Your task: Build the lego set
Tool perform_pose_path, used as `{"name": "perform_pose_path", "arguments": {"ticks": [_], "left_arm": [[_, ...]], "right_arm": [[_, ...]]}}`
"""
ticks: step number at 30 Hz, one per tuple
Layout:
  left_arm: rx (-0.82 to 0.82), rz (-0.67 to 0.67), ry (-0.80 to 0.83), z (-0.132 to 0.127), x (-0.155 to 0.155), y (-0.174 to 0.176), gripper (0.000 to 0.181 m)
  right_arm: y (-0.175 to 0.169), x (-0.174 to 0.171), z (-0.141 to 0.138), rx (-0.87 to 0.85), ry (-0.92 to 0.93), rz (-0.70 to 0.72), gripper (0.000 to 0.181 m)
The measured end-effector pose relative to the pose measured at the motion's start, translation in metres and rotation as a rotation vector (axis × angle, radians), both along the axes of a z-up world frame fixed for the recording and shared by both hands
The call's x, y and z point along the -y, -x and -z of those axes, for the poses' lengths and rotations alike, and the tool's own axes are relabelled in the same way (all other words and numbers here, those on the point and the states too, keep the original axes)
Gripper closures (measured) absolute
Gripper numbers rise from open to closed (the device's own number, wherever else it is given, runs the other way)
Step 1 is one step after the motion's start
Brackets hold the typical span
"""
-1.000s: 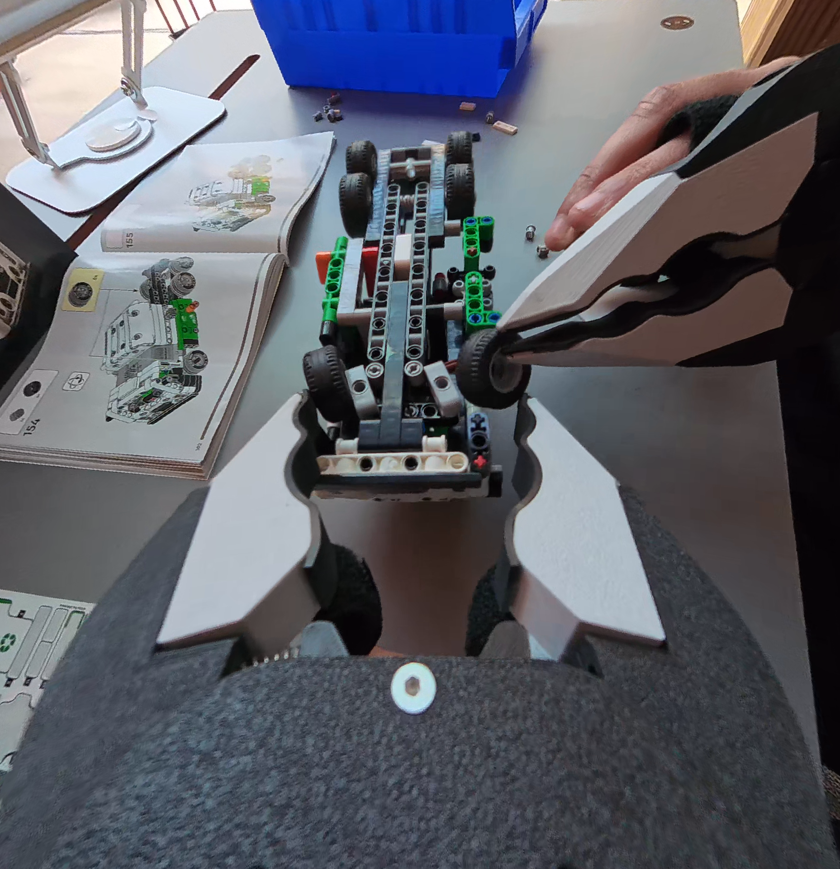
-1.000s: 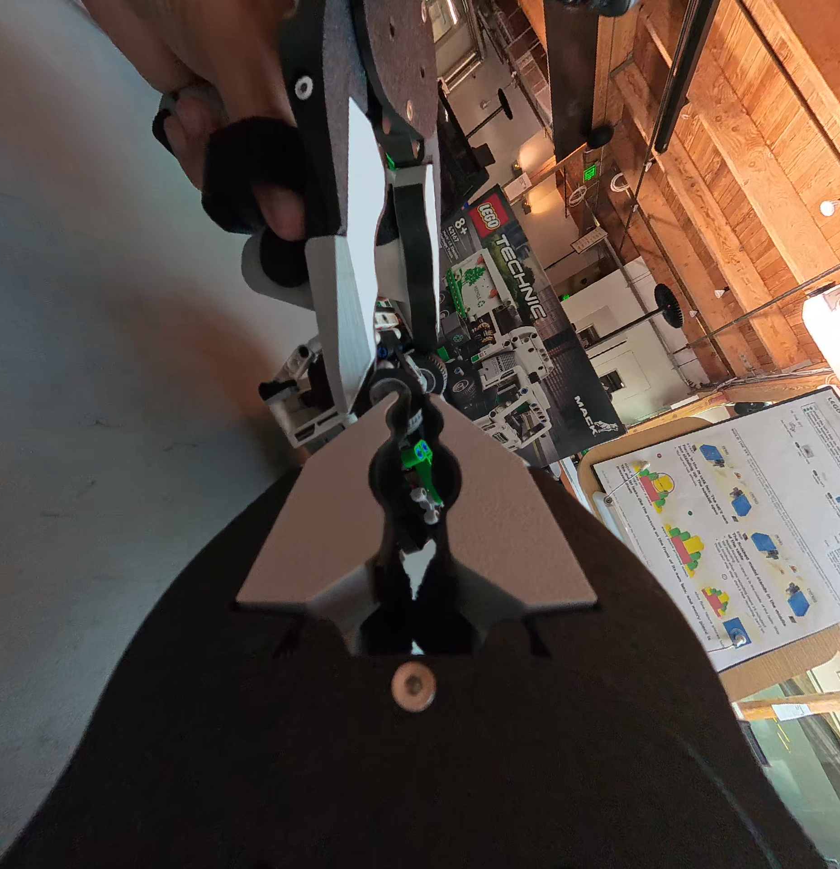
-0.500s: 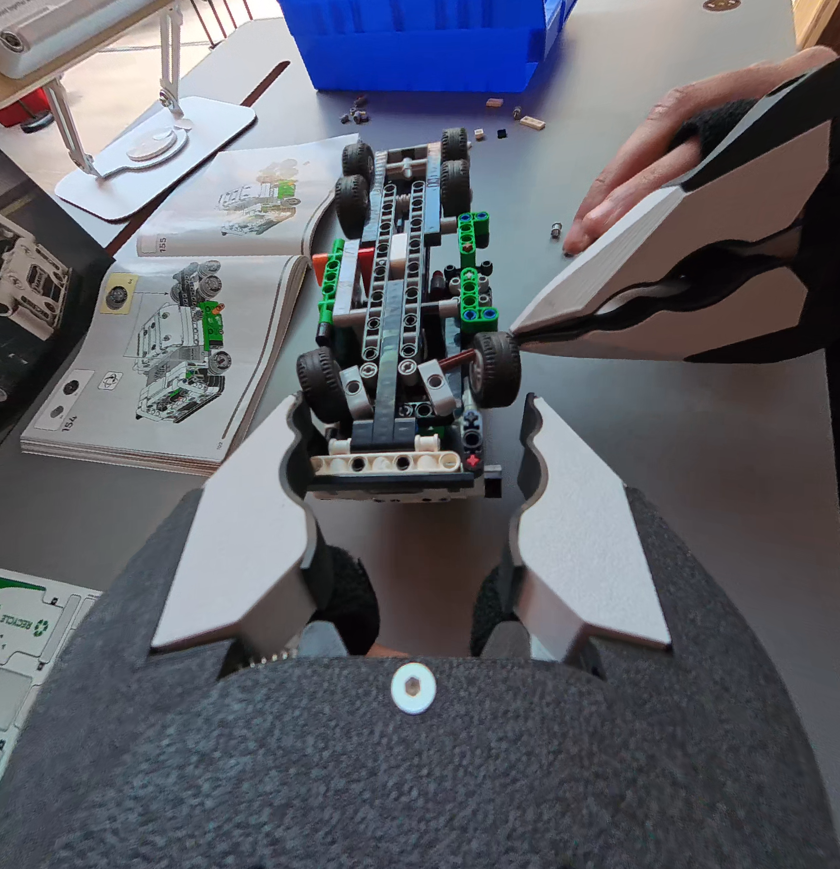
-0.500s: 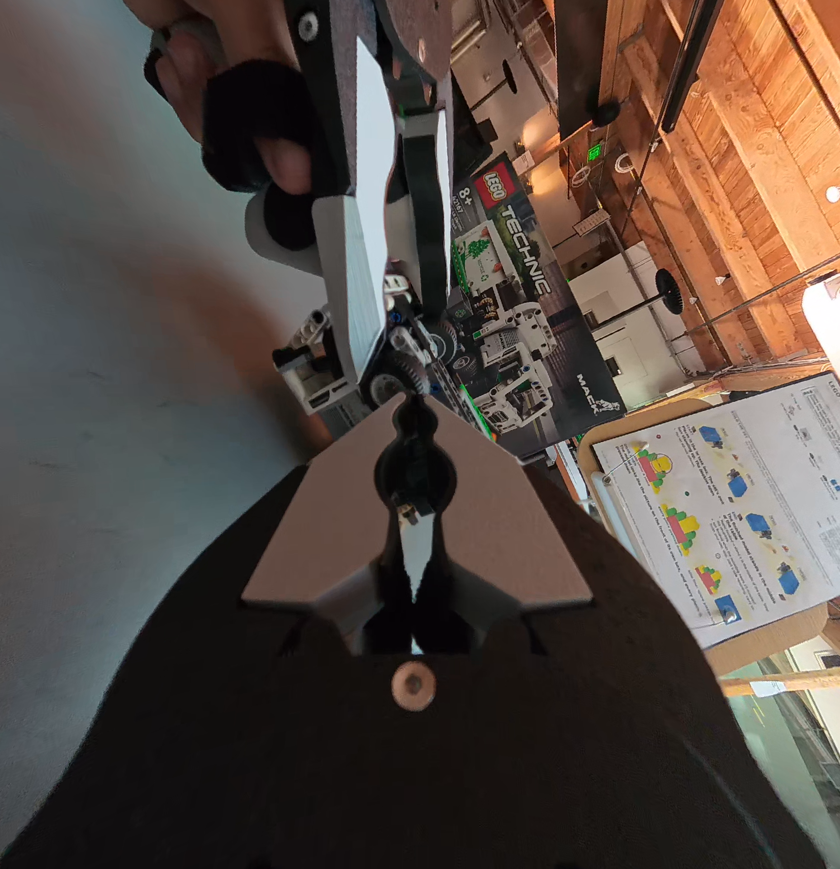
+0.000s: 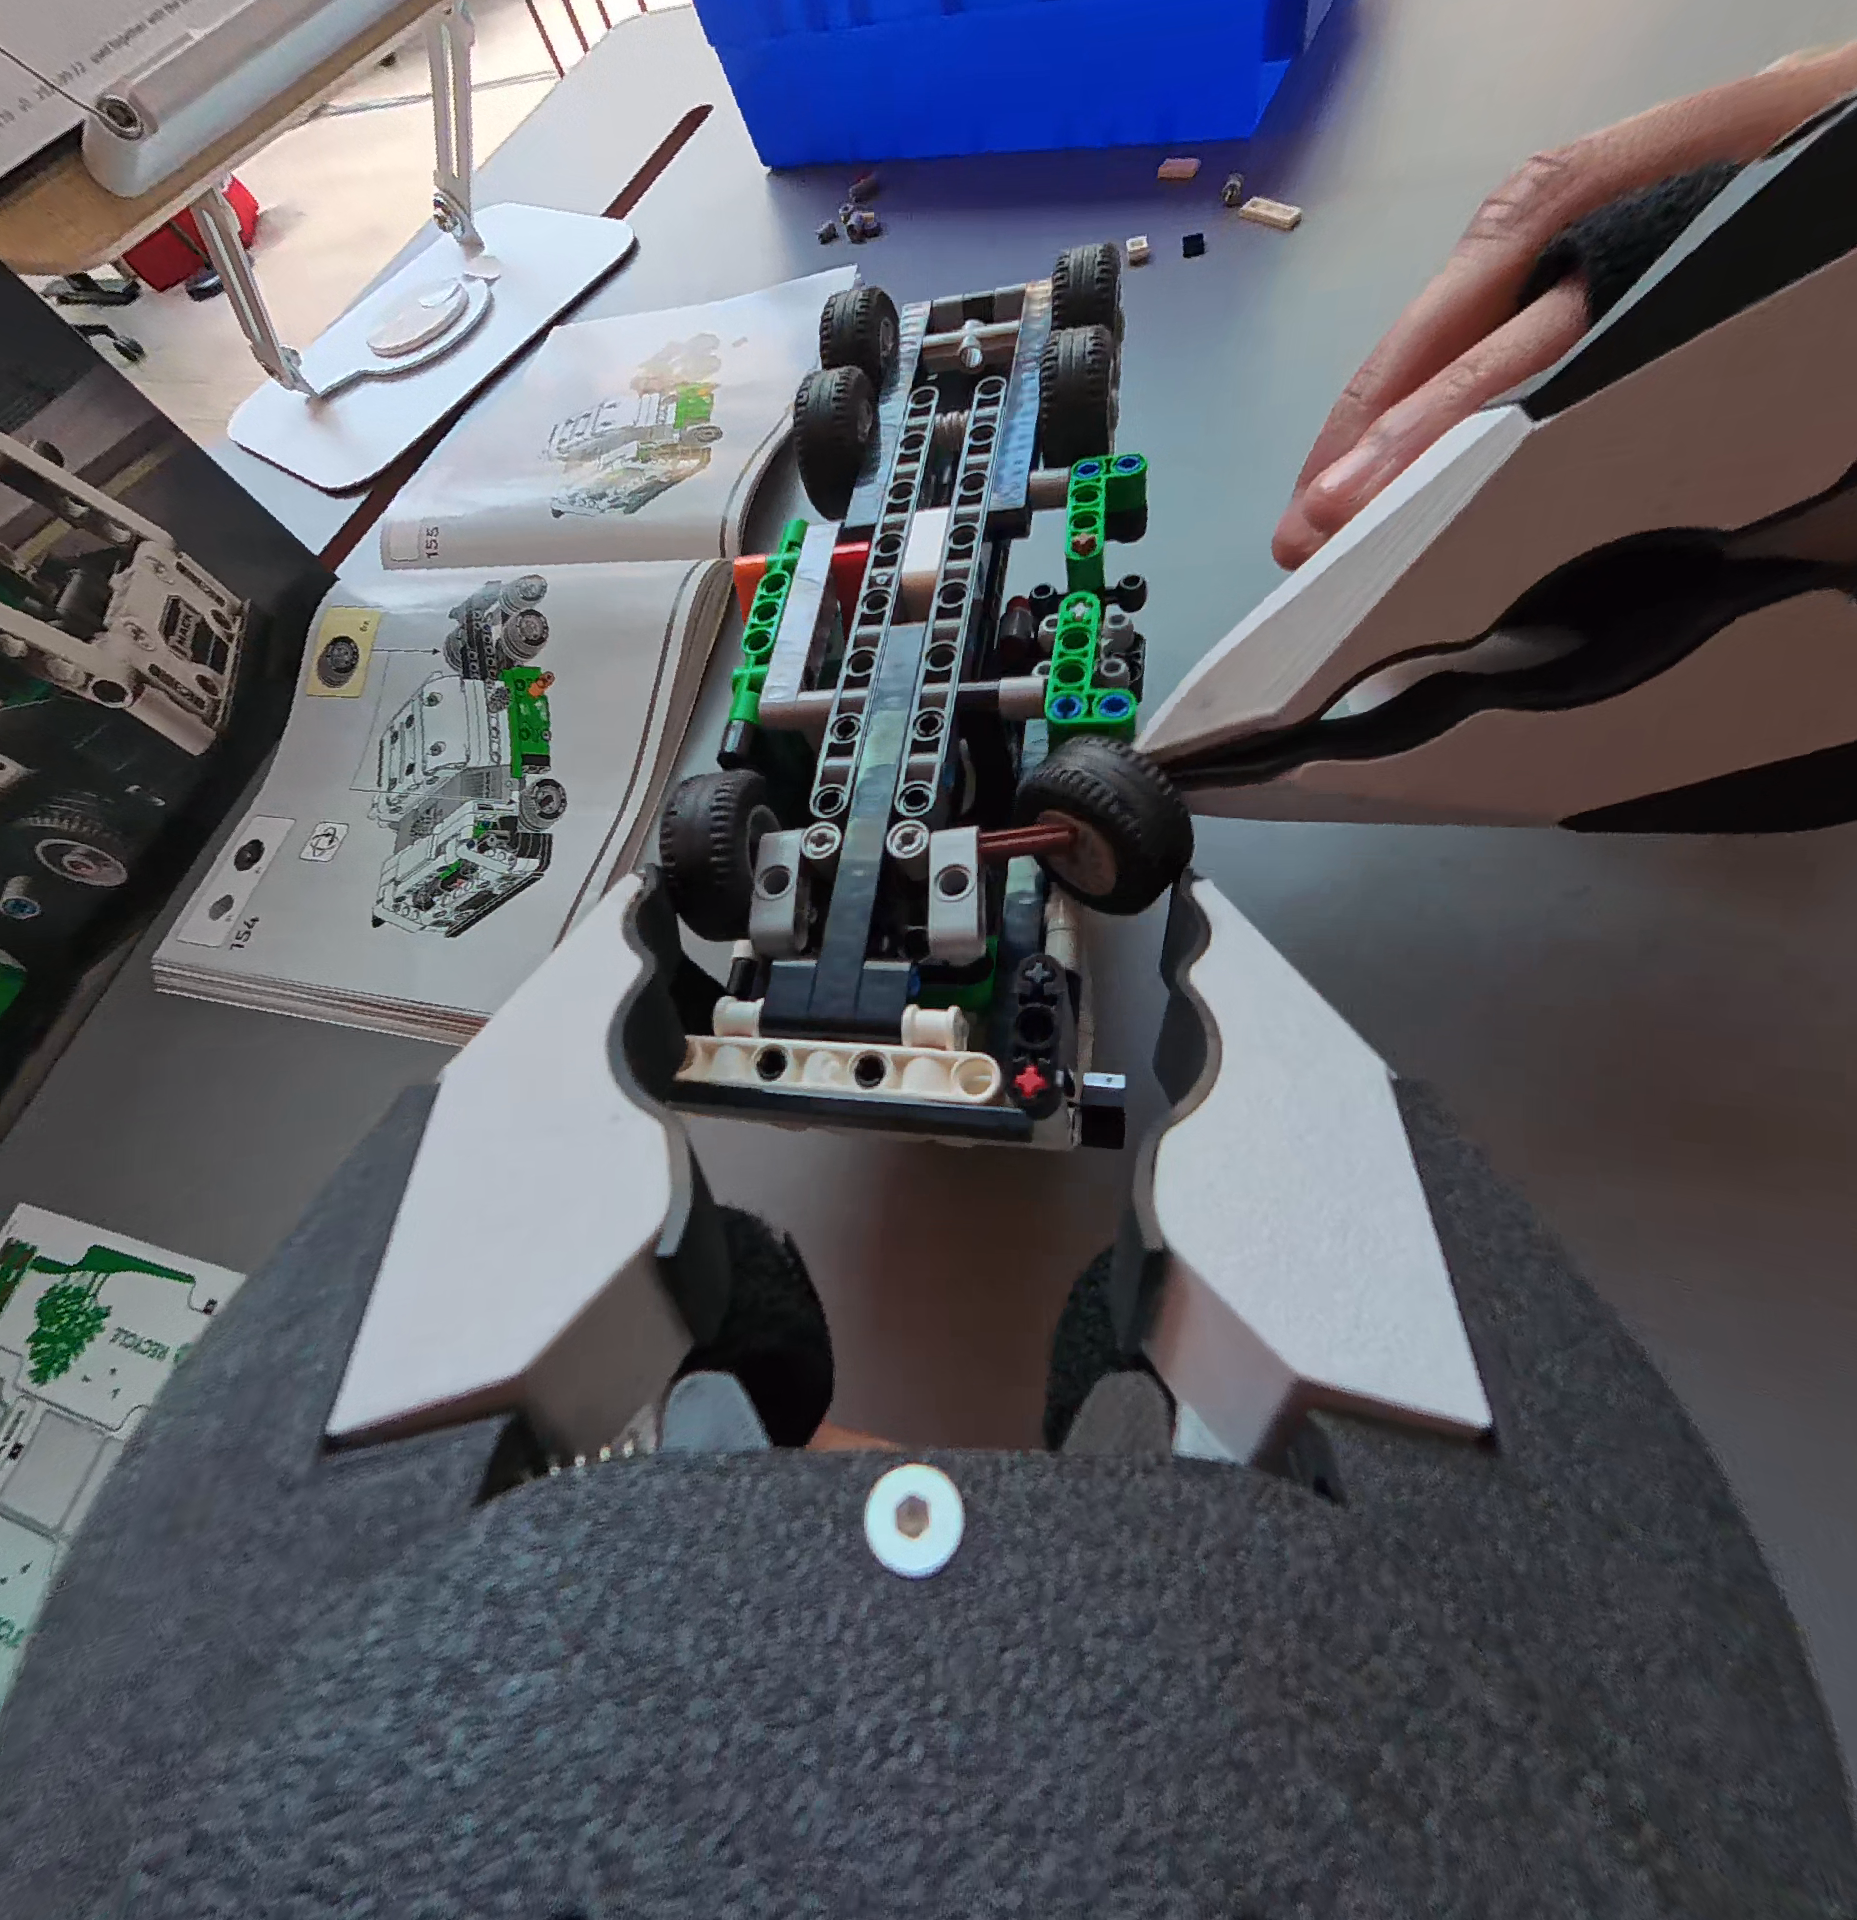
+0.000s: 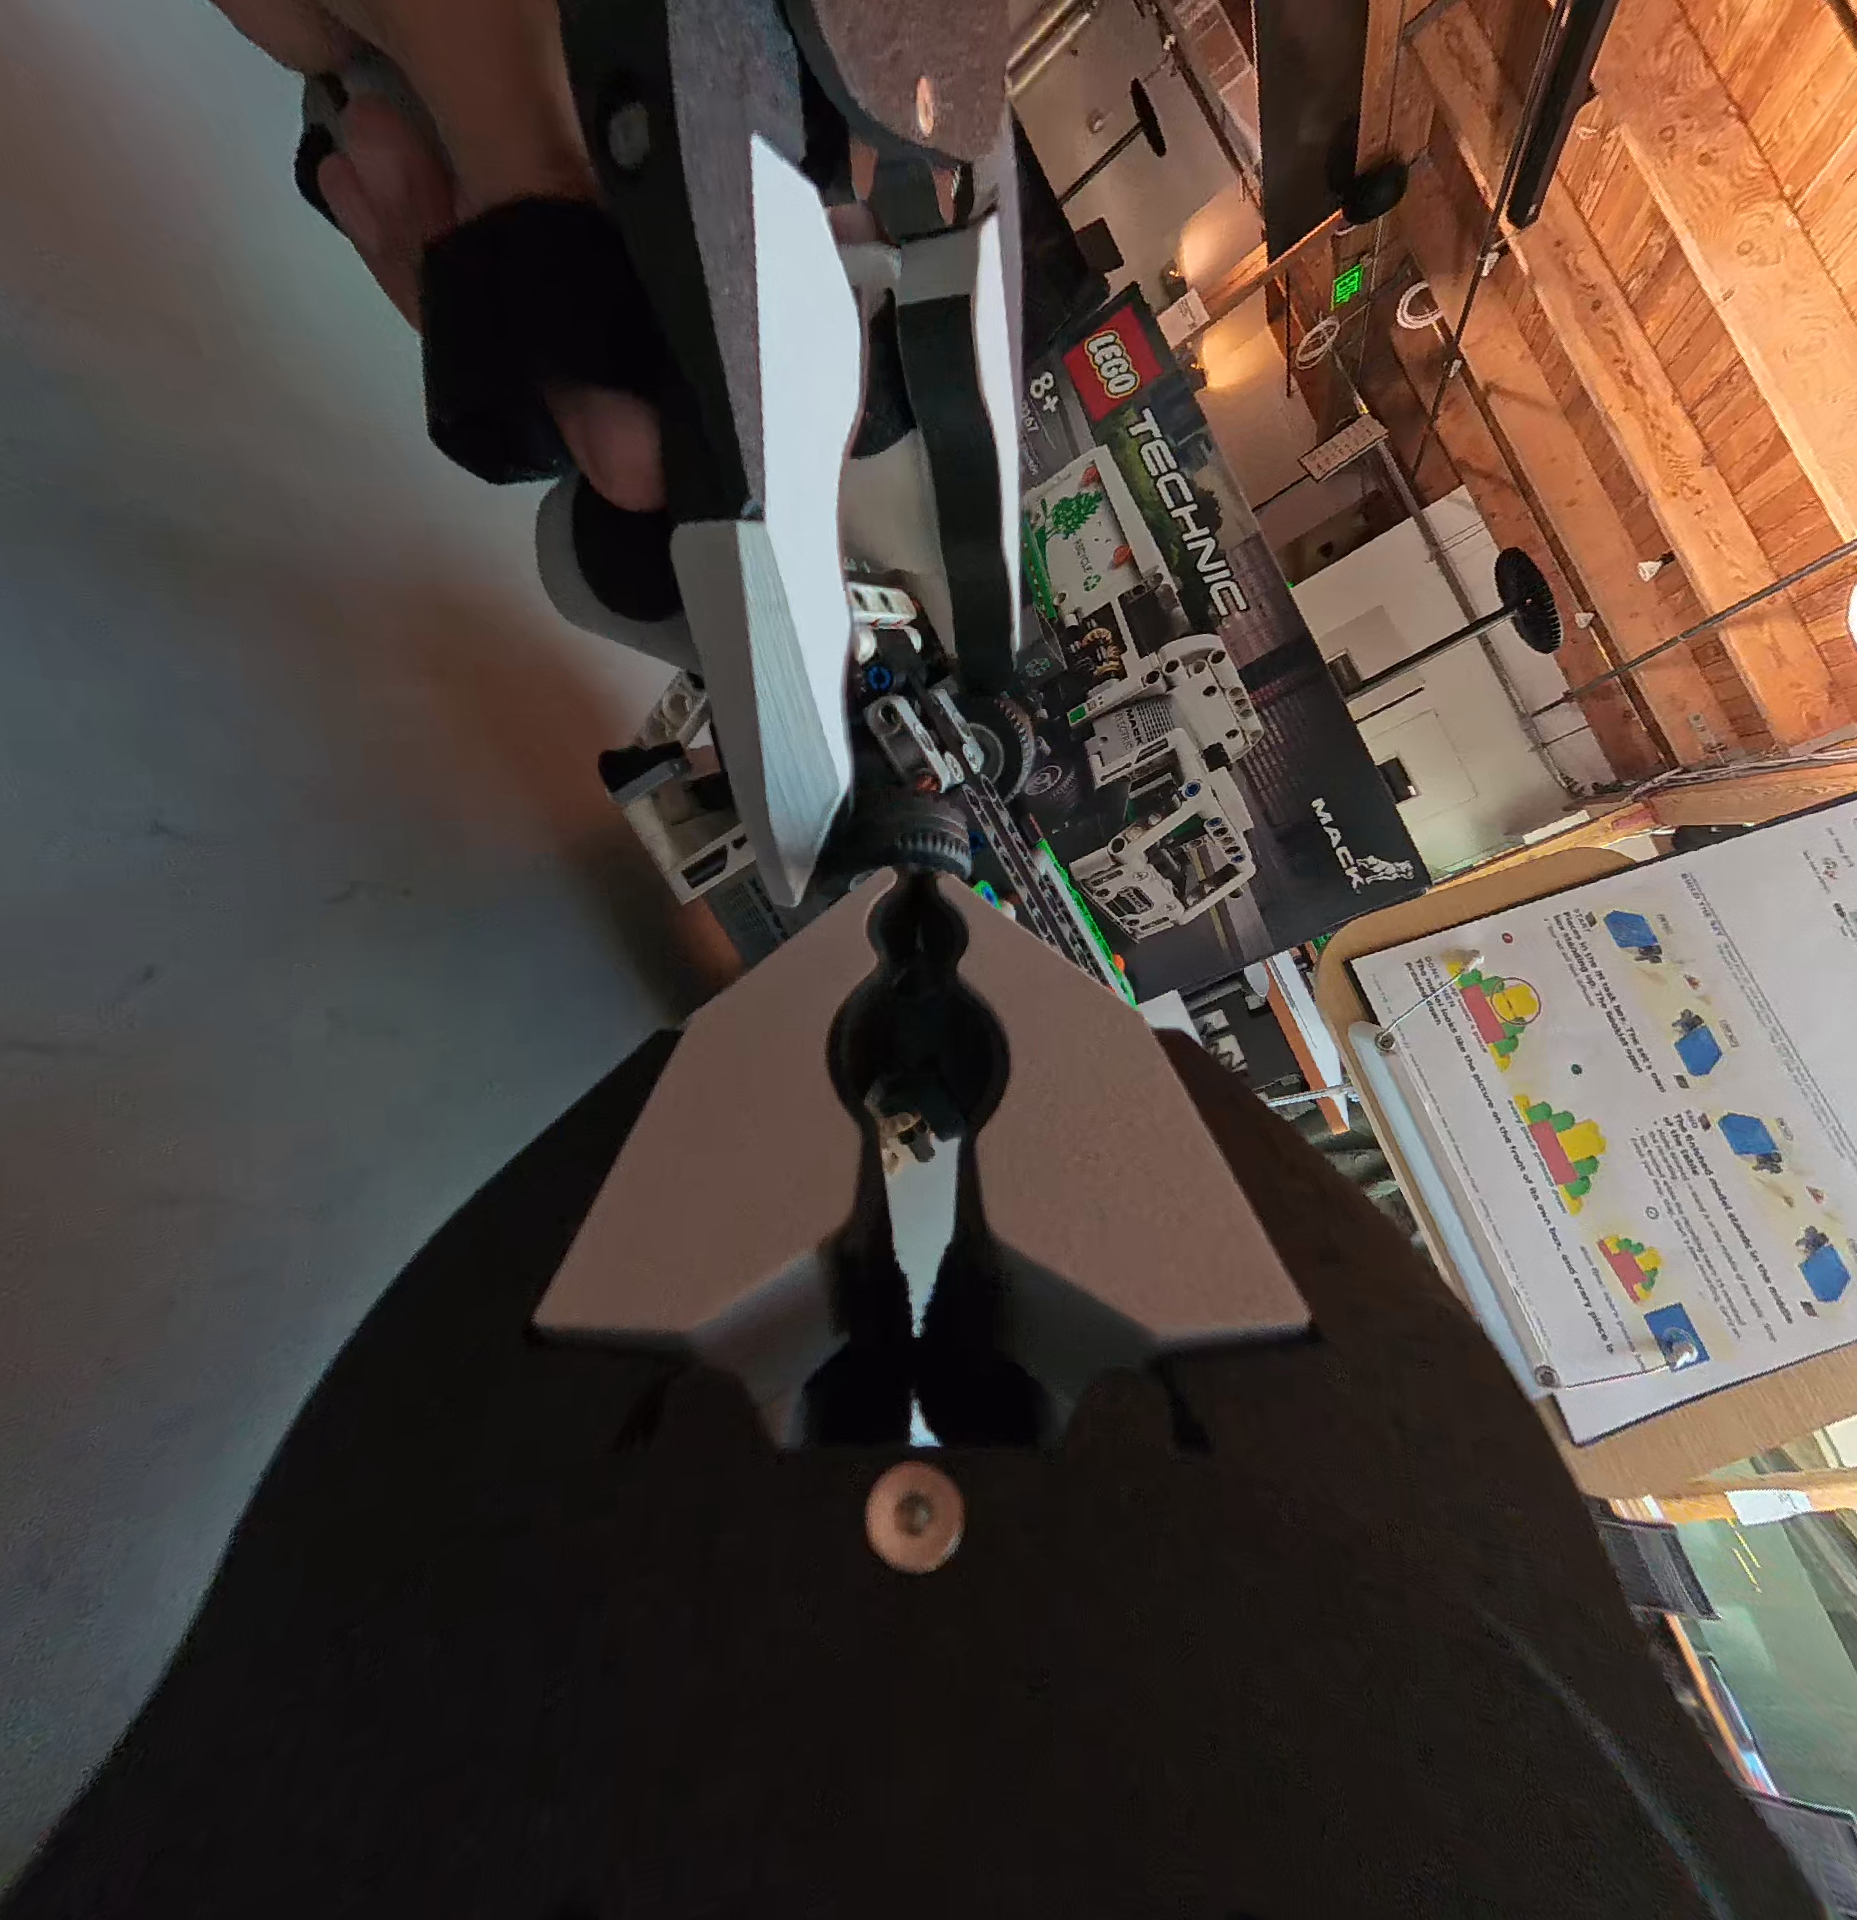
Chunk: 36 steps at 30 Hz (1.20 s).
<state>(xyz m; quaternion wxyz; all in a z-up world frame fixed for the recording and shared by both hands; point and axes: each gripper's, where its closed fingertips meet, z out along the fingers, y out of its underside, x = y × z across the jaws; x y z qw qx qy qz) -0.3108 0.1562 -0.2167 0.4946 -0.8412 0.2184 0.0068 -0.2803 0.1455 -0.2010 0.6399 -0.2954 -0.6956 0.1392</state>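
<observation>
An upside-down Lego truck chassis, with grey beams, green parts and black wheels, points away from me in the left wrist view. My left gripper is shut on its near end, one finger on each side. The front right wheel sits out on a brown axle. My right gripper comes in from the right, shut, with its tips against that tyre. In the right wrist view the right gripper is shut just below the wheel, and the left gripper's fingers hold the truck.
An open instruction booklet lies left of the truck, with the set's box beyond it and a sticker sheet near left. A blue bin, loose small pieces and a white stand base are at the back. A printed board stands nearby. One gripper's finger ends stand about 4 cm off the other's.
The right gripper's tips moved from the wheel's hub to the tyre's outer edge. The brown axle now shows between wheel and chassis. The left gripper shifted slightly with the truck.
</observation>
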Motion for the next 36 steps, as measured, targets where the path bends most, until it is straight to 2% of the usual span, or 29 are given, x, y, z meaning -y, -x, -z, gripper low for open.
{"name": "perform_pose_path", "arguments": {"ticks": [1,11,17,20,22,29,36], "left_arm": [[-0.009,-0.002,0.000,0.000,0.000,0.001,0.090],[-0.030,0.003,-0.005,0.001,0.003,0.002,0.091],[-0.045,0.005,-0.009,0.001,0.004,0.001,0.093],[-0.050,0.006,-0.012,0.001,0.006,0.002,0.097],[-0.041,0.001,-0.033,-0.002,0.006,0.003,0.108],[-0.028,0.017,-0.034,0.000,0.006,0.001,0.098],[0.069,0.028,-0.041,-0.004,0.002,-0.001,0.102]], "right_arm": [[0.000,0.001,0.000,0.003,0.010,-0.006,0.181],[0.005,0.003,0.007,0.045,0.081,-0.053,0.181],[0.002,0.007,0.007,0.075,0.233,-0.128,0.181],[-0.001,0.010,0.007,0.068,0.212,-0.161,0.181],[-0.003,0.014,0.005,0.039,0.206,-0.179,0.181],[0.001,0.013,0.013,0.063,0.185,-0.149,0.181],[-0.002,0.004,0.014,0.056,0.181,-0.125,0.181]]}}
